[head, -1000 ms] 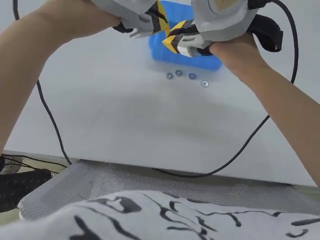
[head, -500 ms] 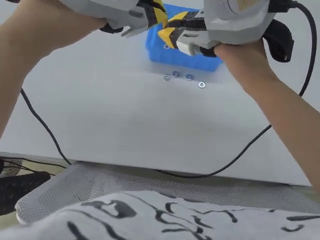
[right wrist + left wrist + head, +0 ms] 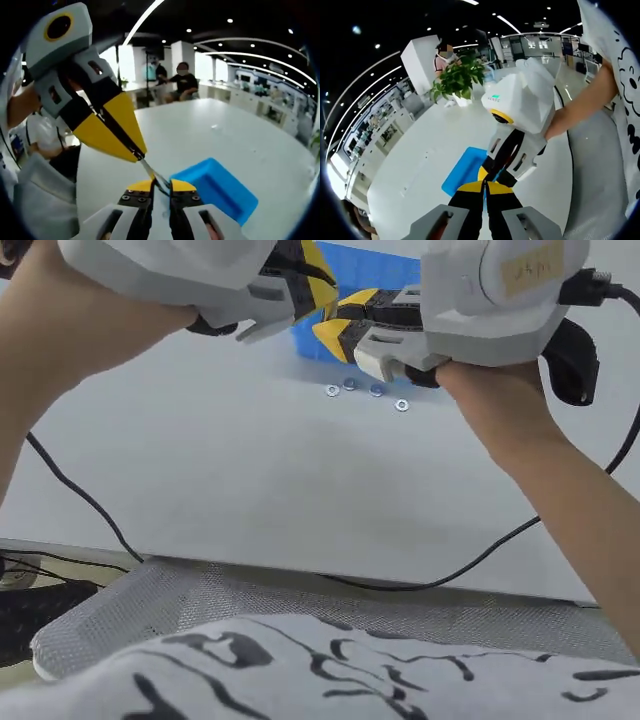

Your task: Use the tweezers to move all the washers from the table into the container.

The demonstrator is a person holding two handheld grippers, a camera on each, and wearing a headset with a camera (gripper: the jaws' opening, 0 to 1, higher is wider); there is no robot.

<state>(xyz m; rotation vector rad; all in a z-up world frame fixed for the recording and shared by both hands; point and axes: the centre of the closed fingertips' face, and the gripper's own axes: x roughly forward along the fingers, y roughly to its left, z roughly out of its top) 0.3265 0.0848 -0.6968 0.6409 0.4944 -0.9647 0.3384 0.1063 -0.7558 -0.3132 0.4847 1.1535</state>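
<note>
My two grippers are up close under the headset, tips meeting above the table point(image 3: 250, 470). The left gripper point(image 3: 140, 156) has its yellow jaws pressed together on one end of the tweezers point(image 3: 151, 172), a thin metal strip. The strip's long axis runs straight from those tips into the right gripper point(image 3: 161, 186). Its jaws stand narrow, with only a slit between them, and the tweezers' other end sits in that slit, touching them. I take that as a pinch on the tweezers, so both grippers hold the tool at once, and I read this as settling the grip, not picking.

The coming move turns on where the washers point(image 3: 376, 390) lie from those tips. They are down on the table, below and beyond the tool, and nothing is near them yet. I count four, in a loose row running across my view, the right-hand one set a little nearer me. The right gripper hangs almost over that row, so I judge it the nearer one to carry the tweezers down. The tool would first have to swing tip-down, because at present it lies across between the grippers.

Just past the row stands the blue container point(image 3: 215, 192), its near wall close behind the washers. I cannot see inside it.
</note>
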